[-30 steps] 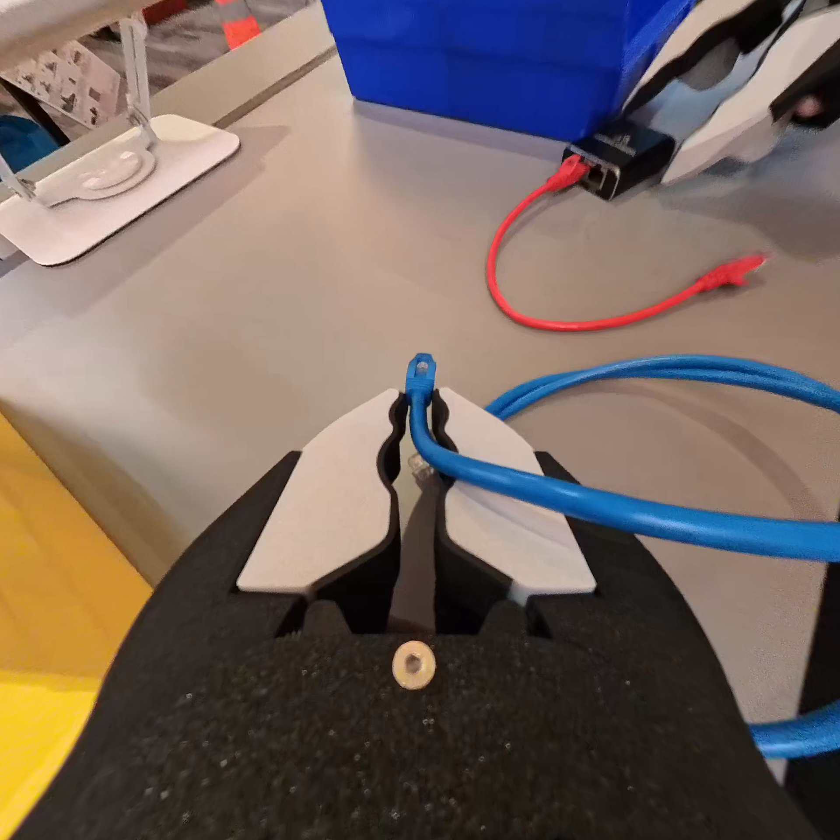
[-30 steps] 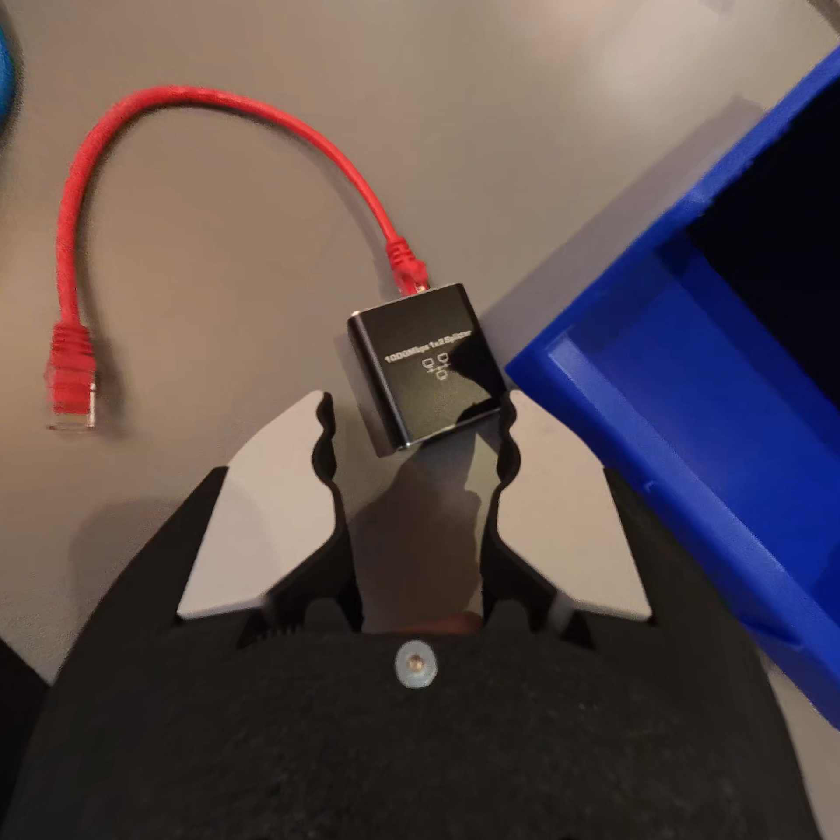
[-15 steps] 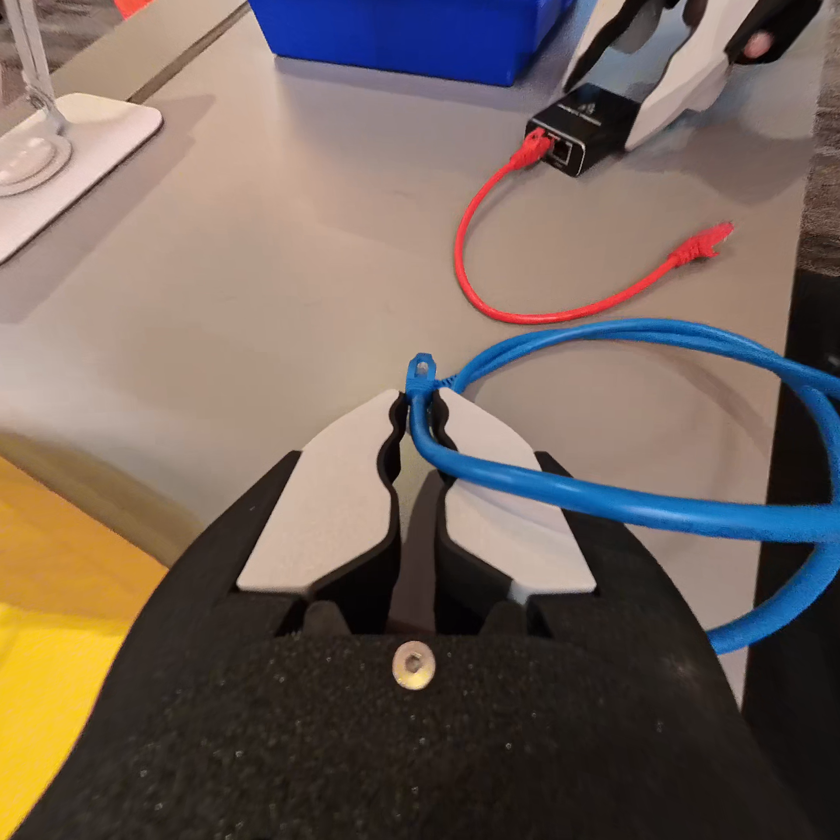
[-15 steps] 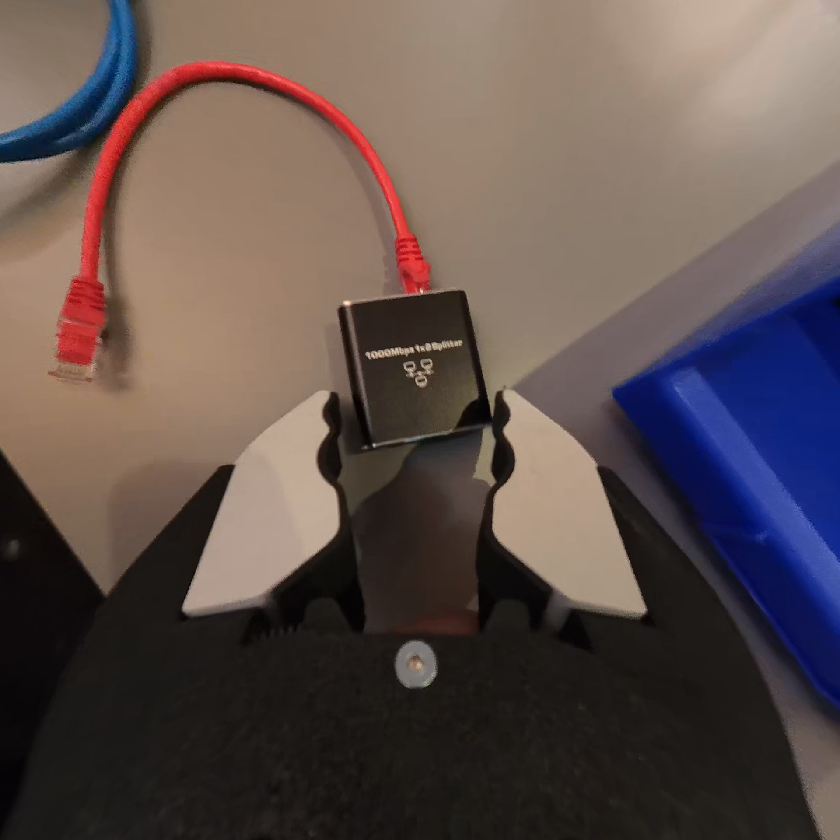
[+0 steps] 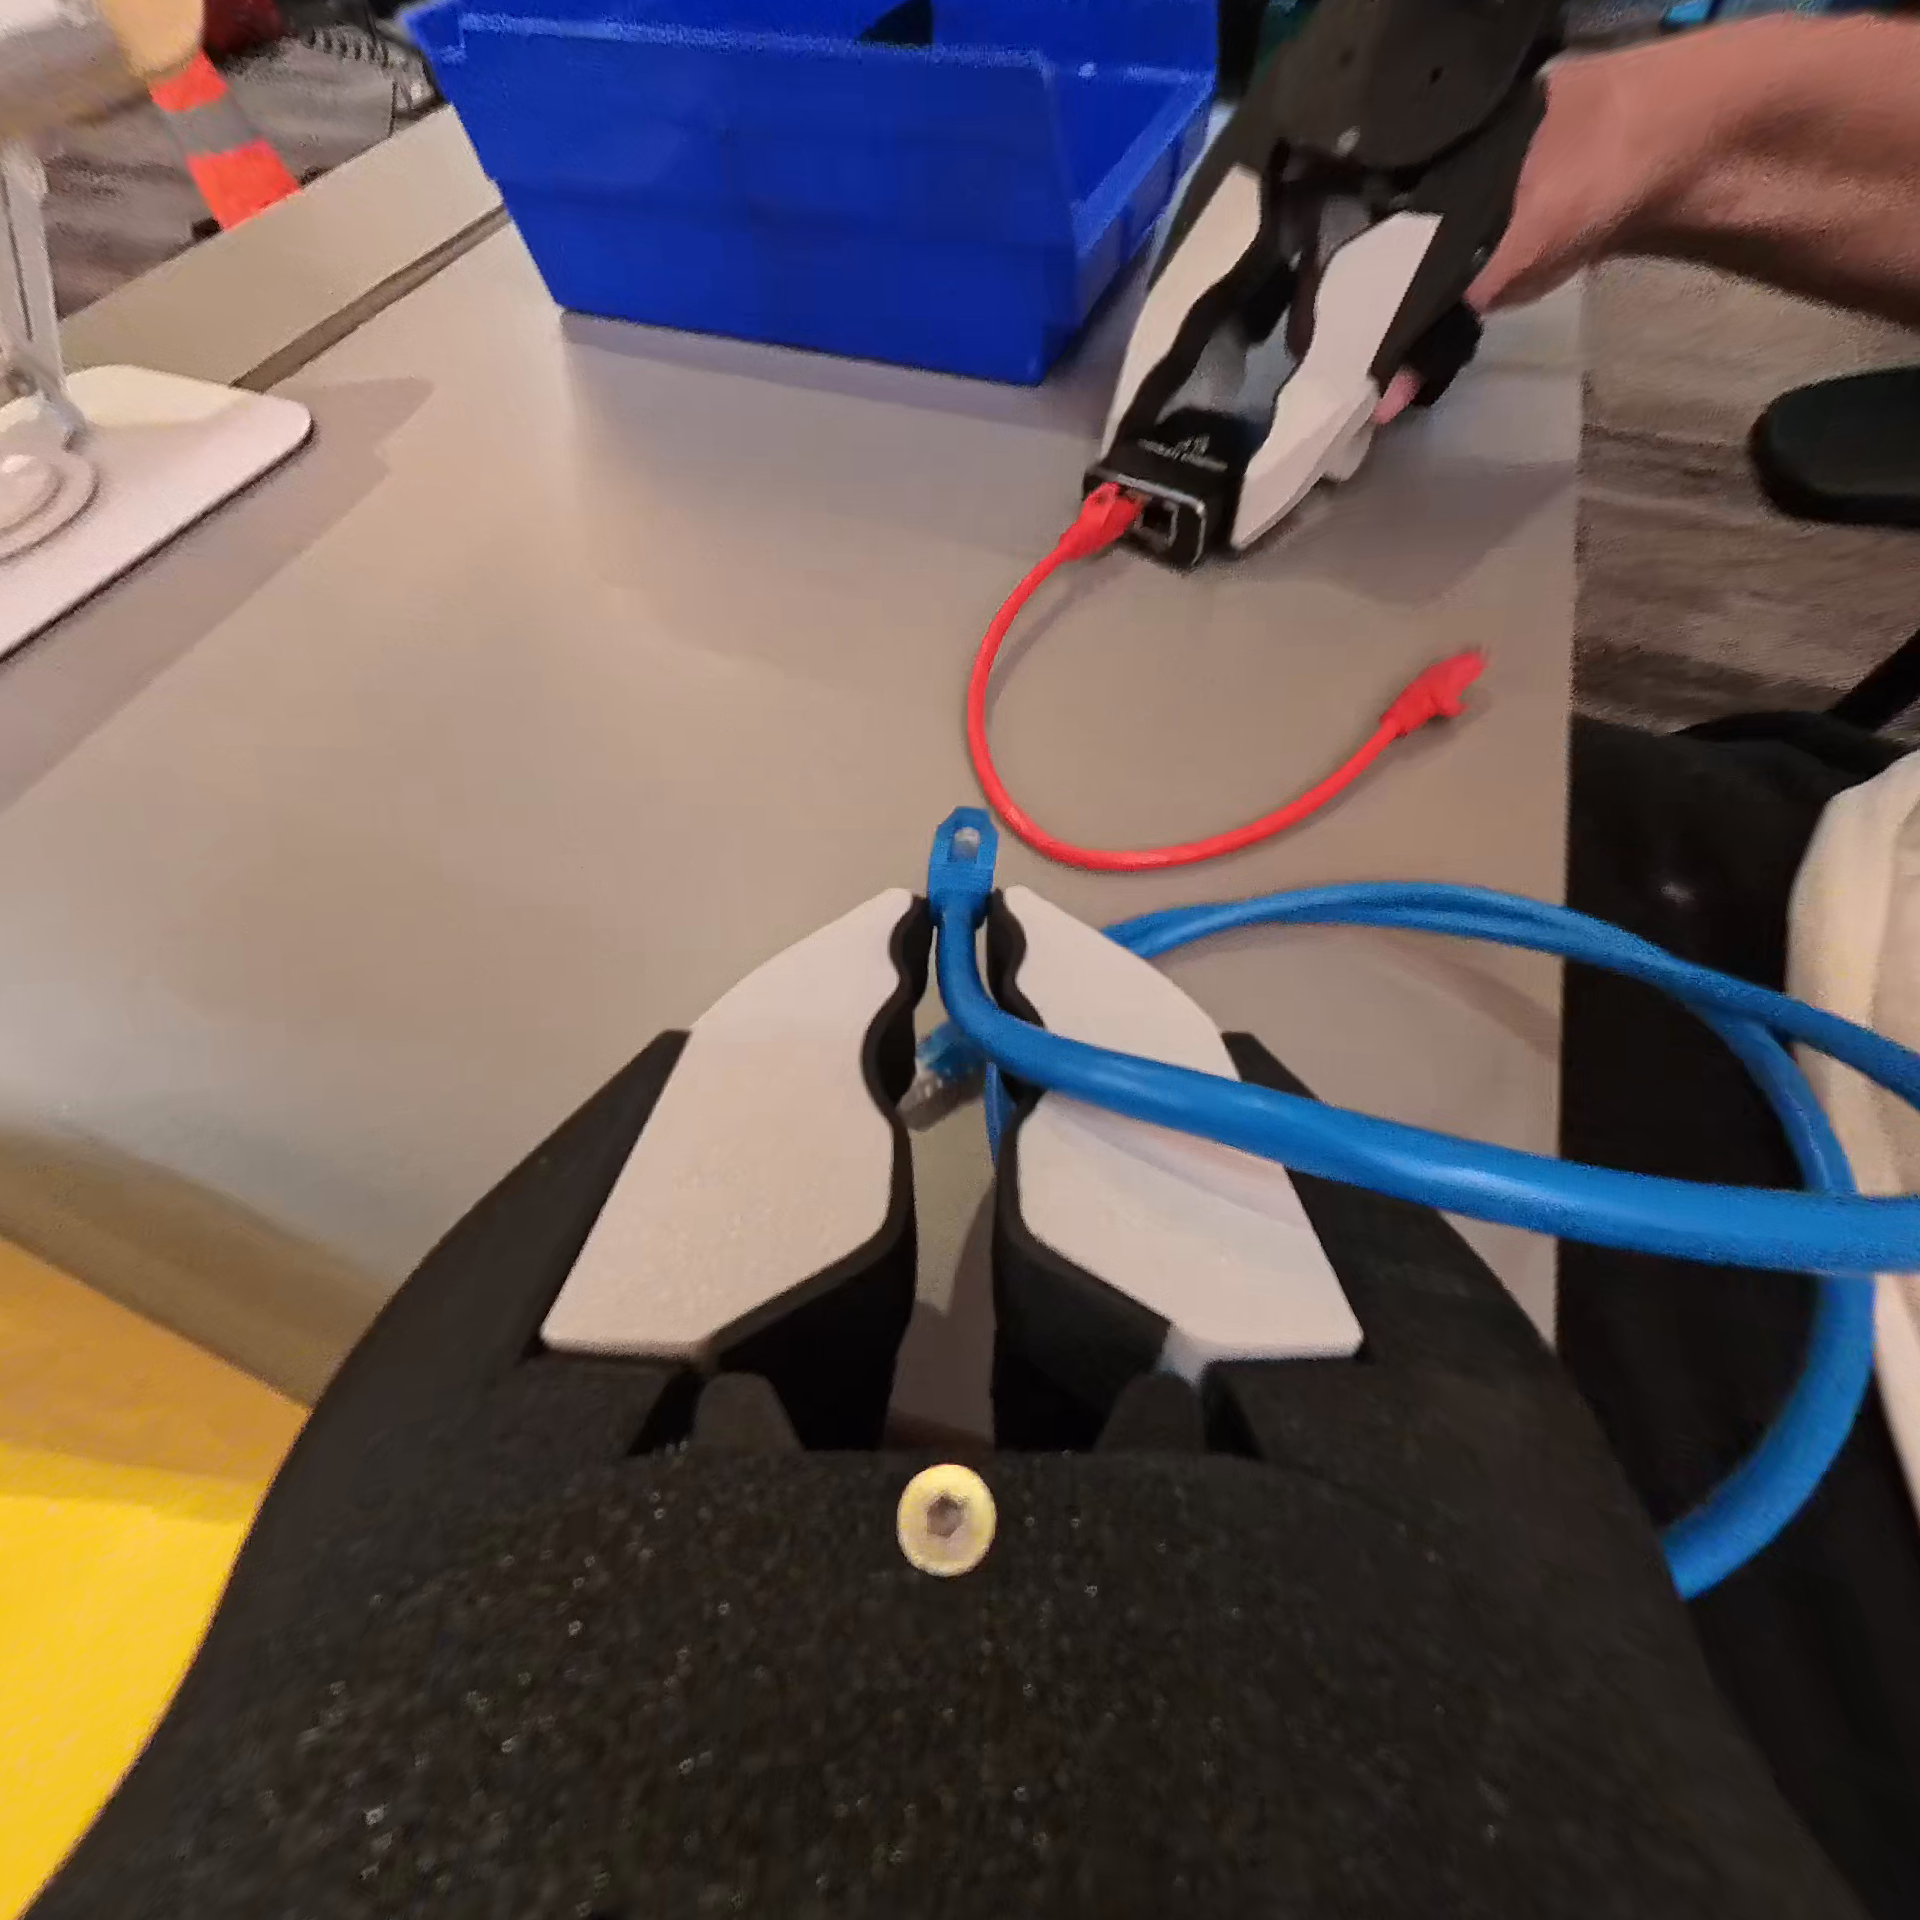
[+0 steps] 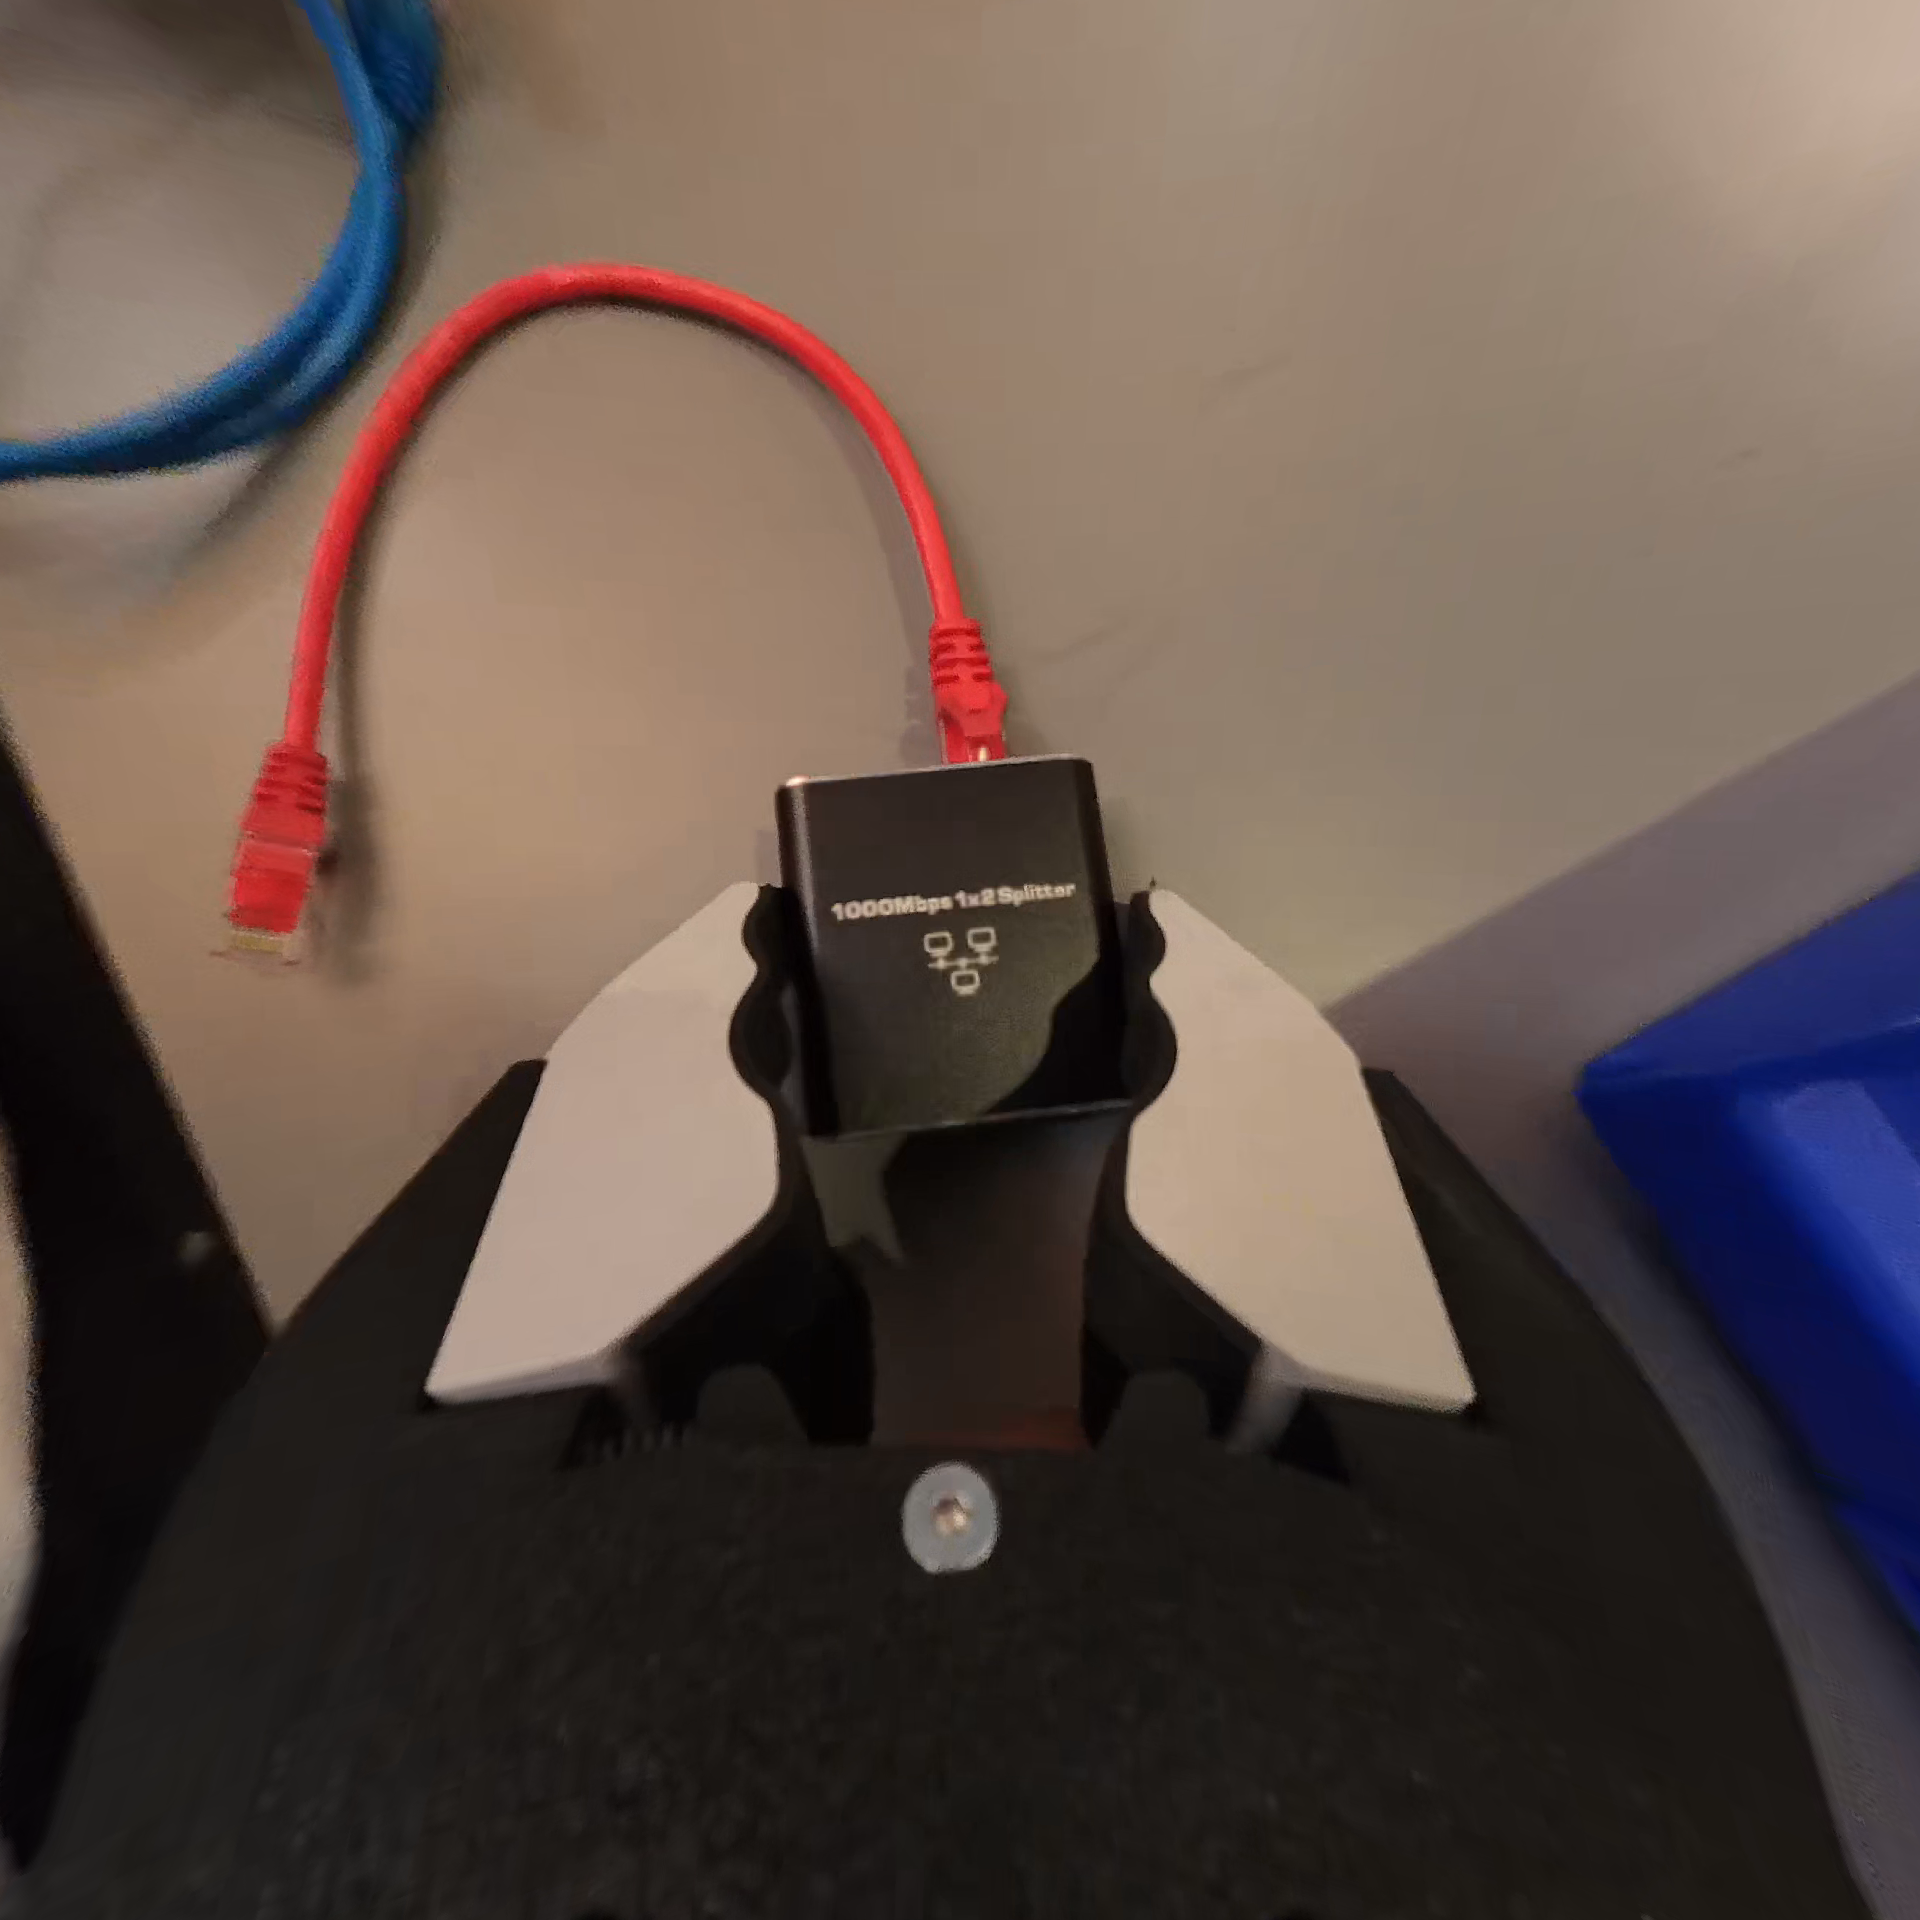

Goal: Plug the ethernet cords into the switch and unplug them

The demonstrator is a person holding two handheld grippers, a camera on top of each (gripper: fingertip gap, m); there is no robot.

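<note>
Soft indoor light falls evenly from above, leaving the grey table (image 5: 623,665) bright in the left wrist view and dimmer, browner in the right wrist view. Shadows are gentle: a faint one runs beside the red ethernet cord (image 5: 1143,847), a broader one lies under the blue bin (image 5: 831,208). The black switch (image 6: 951,935) carries a dull sheen and a dark reflection. Motion blur smears the blue ethernet cord (image 6: 343,312) at far left and the bin's corner (image 6: 1766,1195). Wide-angle distortion bends the edges of both views
</note>
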